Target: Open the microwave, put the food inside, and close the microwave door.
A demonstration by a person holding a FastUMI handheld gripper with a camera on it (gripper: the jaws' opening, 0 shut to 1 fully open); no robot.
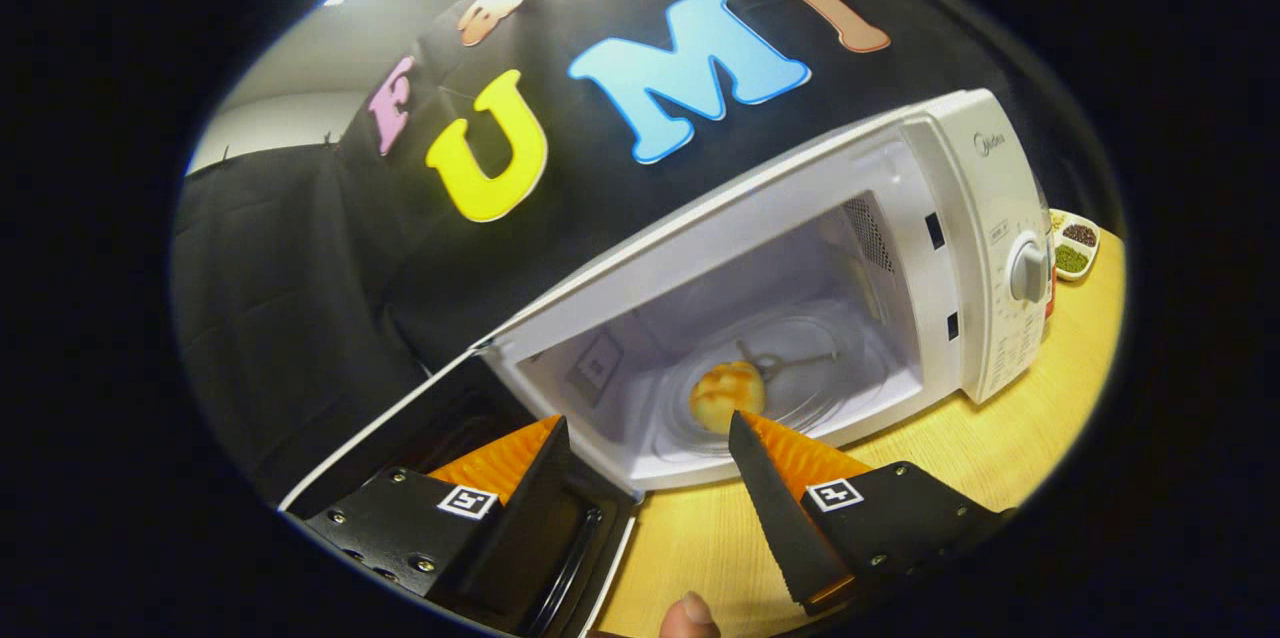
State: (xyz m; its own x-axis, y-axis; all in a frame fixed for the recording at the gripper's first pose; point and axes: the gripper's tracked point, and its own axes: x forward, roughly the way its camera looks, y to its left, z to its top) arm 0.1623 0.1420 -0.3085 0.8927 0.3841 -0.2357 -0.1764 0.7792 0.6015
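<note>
Gripper (650,438) fingers spread wide, holding nothing. Food (727,396), round bun, sits inside microwave (960,248) on glass turntable (800,388), centre of frame, just beyond fingertips. Door (440,438) swung open at lower left, behind left finger, long edge running toward lower-left corner. Closing likely means pushing door from that side.

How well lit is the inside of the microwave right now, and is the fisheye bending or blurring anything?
Gripper view: the microwave cavity is brightly lit, and the bun on the glass turntable reads clearly, slightly soft. The fisheye bows the microwave's top edge and tilts the wooden table. The open door is dark, with little detail. The gripper fingers stand apart, sharp, holding nothing.
</note>
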